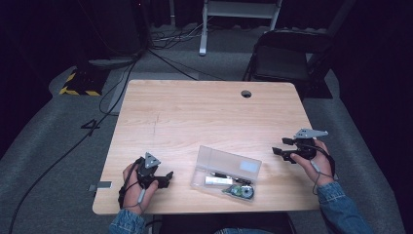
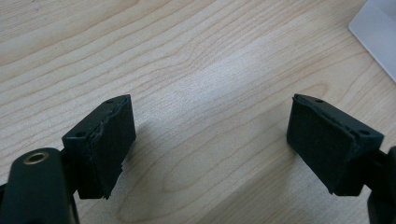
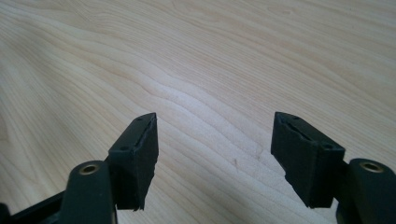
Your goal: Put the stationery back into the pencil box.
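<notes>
while the clear plastic box (image 1: pixel 225 173) is lying shut on the near part of the wooden table (image 1: pixel 195 112), between the two hands, nobody is holding it. in the high view, it is sitting flat with a white thing, a dark pen and a roundish thing with some green inside, so i think the box is what the hands are working with. the left gripper (image 1: pixel 167 177) is resting low on the table just left of the box, pointing at it. the right gripper (image 1: pixel 280 146) is hanging near the box's right side, pointing left.

in the left gripper view, the black jaws are standing wide apart with nothing between them, just smooth, pale wood with wavy lines. a corner of the box (image 2: pixel 378 32) is peeking in at the top right.

in the right gripper view, the jaws are standing open too, holding nothing. their pads (image 3: pixel 142 154) are looking soft and a bit torn at the edges.
</notes>
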The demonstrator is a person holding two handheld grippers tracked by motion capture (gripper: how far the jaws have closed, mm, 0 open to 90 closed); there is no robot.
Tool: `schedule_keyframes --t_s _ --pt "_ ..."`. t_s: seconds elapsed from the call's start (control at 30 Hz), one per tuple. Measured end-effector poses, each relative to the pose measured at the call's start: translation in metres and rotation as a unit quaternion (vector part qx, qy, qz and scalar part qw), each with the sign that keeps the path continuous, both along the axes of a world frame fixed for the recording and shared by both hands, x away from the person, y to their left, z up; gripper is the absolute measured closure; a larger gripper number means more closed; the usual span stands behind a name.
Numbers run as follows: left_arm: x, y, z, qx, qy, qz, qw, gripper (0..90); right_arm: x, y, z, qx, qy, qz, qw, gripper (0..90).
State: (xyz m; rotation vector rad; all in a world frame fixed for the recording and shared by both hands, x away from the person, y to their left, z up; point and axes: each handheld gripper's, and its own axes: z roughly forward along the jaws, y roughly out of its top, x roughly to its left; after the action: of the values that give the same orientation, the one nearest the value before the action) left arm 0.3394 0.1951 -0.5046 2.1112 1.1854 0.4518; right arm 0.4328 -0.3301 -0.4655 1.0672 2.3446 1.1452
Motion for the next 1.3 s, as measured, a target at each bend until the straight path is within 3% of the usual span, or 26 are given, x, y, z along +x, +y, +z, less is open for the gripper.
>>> schedule_keyframes --t_s 0.2,0.8,0.97,1.03,1.3 --pt "0.0 0.0 0.0 -0.001 0.0 0.0 1.0 15.9 0.001 -0.001 -0.016 -0.005 0.01 -0.005 0.9999 32.9" --pt "0.0 0.0 0.0 0.0 -0.001 0.0 1.0 15.9 -0.001 0.001 -0.033 -0.015 0.033 -0.006 0.9993 31.2" --pt "0.0 0.0 0.0 0.0 0.0 0.0 1.0 15.9 -0.001 0.003 -0.036 -0.023 0.018 -0.006 0.9996 23.7" --pt "0.0 0.0 0.0 0.002 -0.001 -0.001 1.0 15.9 0.001 0.006 -0.038 -0.039 0.012 0.002 0.9991 13.2" --pt "0.0 0.0 0.0 0.001 -0.001 -0.001 1.0 15.9 0.002 0.008 -0.039 -0.041 0.016 0.005 0.999 10.7"
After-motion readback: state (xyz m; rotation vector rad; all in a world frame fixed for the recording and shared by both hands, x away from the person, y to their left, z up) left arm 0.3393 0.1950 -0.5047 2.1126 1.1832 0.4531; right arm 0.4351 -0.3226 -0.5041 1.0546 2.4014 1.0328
